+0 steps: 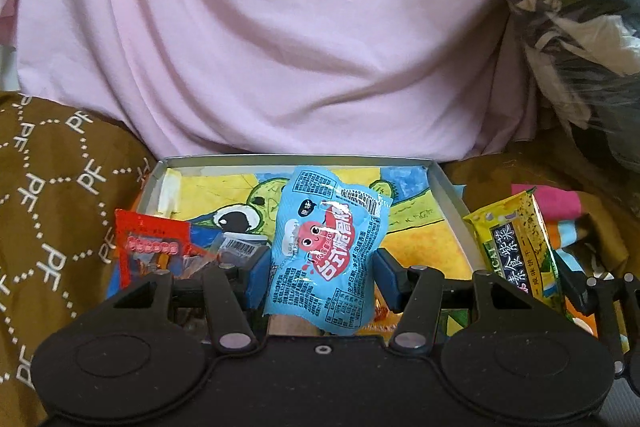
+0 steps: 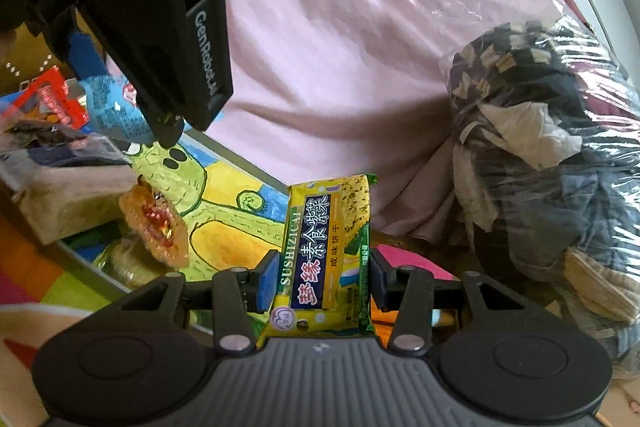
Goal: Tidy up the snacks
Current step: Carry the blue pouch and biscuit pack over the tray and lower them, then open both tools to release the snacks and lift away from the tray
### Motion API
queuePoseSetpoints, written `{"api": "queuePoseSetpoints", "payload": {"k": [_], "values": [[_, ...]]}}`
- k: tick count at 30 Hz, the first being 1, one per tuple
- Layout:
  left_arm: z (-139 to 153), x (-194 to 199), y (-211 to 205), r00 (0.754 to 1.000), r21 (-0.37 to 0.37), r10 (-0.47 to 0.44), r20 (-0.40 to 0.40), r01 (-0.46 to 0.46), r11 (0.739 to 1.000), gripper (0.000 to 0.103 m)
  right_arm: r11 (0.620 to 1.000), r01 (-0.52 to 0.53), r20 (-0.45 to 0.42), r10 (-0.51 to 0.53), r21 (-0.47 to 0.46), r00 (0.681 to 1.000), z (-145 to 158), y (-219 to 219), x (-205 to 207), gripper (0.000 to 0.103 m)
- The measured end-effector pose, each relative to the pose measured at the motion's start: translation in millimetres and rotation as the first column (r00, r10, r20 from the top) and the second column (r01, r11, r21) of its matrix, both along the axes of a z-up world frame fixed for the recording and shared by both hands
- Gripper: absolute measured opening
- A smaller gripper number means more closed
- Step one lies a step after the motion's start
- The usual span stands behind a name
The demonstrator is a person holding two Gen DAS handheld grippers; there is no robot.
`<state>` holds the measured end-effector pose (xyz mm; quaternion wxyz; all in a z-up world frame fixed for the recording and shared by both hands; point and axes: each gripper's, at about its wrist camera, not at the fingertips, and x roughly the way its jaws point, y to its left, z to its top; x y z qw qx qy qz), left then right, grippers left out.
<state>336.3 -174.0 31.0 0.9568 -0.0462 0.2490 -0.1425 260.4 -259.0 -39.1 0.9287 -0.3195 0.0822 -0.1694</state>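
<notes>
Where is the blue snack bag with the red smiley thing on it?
The blue snack bag is pinched in the left gripper, held above the shallow box with the cartoon picture, with the red packet on its left in the left wrist view.

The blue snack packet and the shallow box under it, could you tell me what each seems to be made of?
Blue snack packet: glossy printed plastic film, judging by its white glare streaks and crinkles. Shallow box: probably thin matte cardboard, grey-white walls with folded corners; metal cannot be ruled out.

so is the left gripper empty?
No, the left gripper is clamped on a blue packet over the box.
</notes>
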Motion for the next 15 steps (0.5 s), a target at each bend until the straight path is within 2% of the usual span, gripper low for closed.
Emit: {"api": "queuePoseSetpoints", "payload": {"k": [7, 10, 15], "values": [[-8.7, 30.8, -21.5, 0.998, 0.032, -0.009, -0.07, 0.011, 0.999, 0.057, 0.996, 0.0, -0.027, 0.002, 0.085, 1.0, 2.6, -11.5, 18.7, 0.05], [-12.9, 40.4, -33.2, 0.996, 0.055, -0.012, -0.089, 0.017, 0.998, 0.057, 0.993, -0.001, -0.033, 0.005, 0.115, 0.999, 4.1, -16.3, 23.2, 0.042], [-23.7, 50.4, -44.4, 0.991, 0.066, -0.002, -0.133, 0.011, 0.998, 0.057, 0.99, -0.006, -0.078, 0.017, 0.141, 0.997, 1.8, -20.4, 30.0, 0.042]]}}
